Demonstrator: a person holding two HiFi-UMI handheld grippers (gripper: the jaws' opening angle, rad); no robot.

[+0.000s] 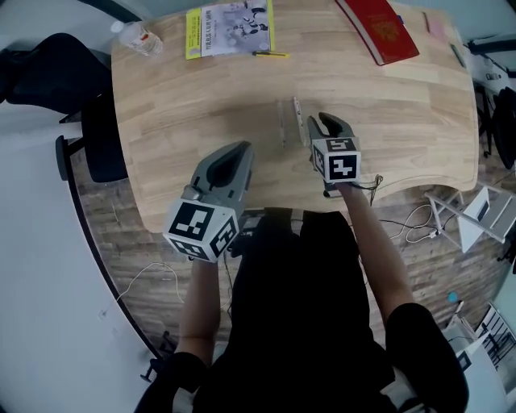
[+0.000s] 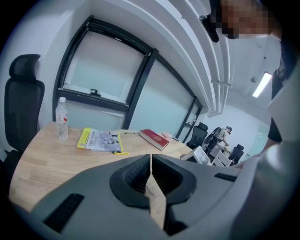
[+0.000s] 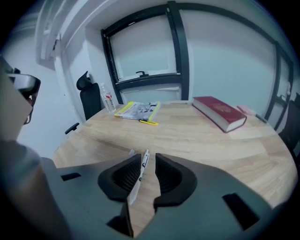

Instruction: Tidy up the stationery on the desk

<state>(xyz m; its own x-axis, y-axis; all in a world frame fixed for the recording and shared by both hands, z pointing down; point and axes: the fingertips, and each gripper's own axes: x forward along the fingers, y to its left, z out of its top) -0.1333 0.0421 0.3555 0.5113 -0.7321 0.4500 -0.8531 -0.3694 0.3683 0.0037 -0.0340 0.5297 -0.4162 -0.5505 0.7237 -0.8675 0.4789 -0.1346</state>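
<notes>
A white pen point(image 1: 297, 109) and a clear pen-like stick point(image 1: 282, 125) lie side by side at the middle of the wooden desk point(image 1: 201, 105). My right gripper point(image 1: 329, 121) hovers just right of them, jaws a narrow gap apart and holding nothing. In the right gripper view the white pen point(image 3: 144, 161) shows through that gap point(image 3: 148, 159), lying on the wood. My left gripper point(image 1: 242, 149) is over the front edge, shut and empty point(image 2: 151, 157). A yellow pen point(image 1: 270, 54) rests by a yellow-edged booklet point(image 1: 230, 28) at the far side.
A red book point(image 1: 377, 28) lies far right, with a pink pad point(image 1: 435, 24) and a dark pen point(image 1: 457, 55) beyond it. A water bottle point(image 1: 139, 38) stands at the far left corner. A black chair point(image 1: 101, 137) sits left of the desk.
</notes>
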